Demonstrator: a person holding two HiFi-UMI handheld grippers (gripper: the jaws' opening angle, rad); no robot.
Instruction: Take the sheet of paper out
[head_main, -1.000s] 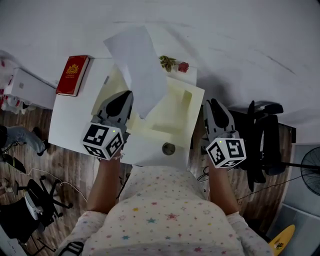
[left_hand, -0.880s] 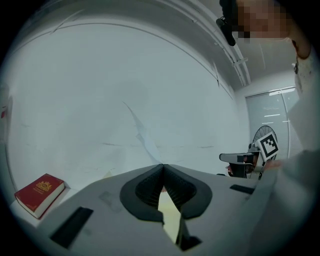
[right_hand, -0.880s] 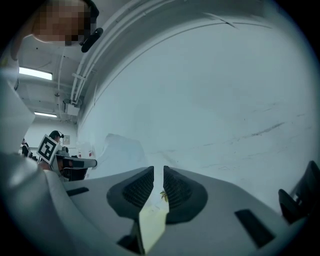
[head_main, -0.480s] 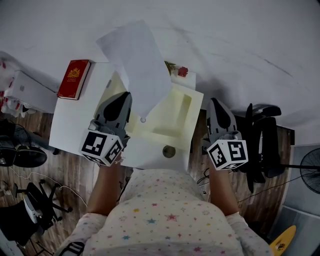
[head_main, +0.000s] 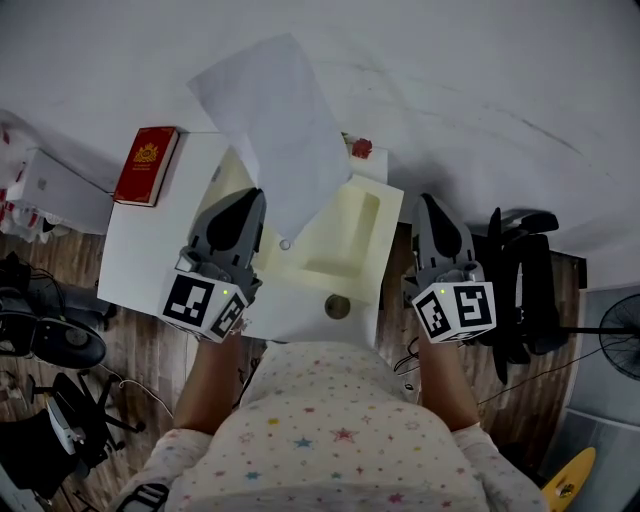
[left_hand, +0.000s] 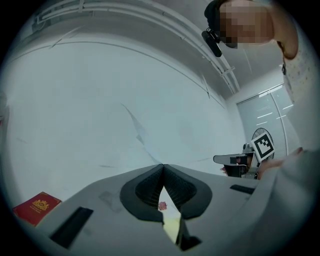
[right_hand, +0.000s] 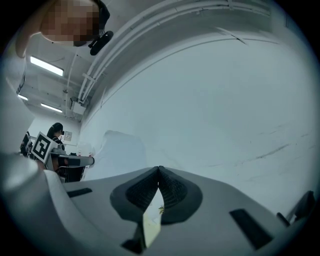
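The white sheet of paper (head_main: 272, 118) stands up in the air over the cream tray (head_main: 372, 222), slanting toward the wall. My left gripper (head_main: 257, 196) is shut on the sheet's left edge, just above the tray's left side. In the left gripper view the jaws (left_hand: 163, 166) meet at their tips and the paper (left_hand: 141, 137) shows edge-on as a thin line rising from them. My right gripper (head_main: 428, 202) hovers past the tray's right edge, shut with nothing in it (right_hand: 159, 168). From there the paper (right_hand: 120, 150) shows at the left.
A red book (head_main: 147, 165) lies at the back left of the white table (head_main: 145, 250). A small flower (head_main: 360, 148) lies behind the tray, and a round knob (head_main: 337, 306) sits near the front edge. A black chair (head_main: 525, 275) stands to the right, with the wall close ahead.
Both grippers have risen a little. The paper has gone up with the left gripper and now stands higher over the tray.
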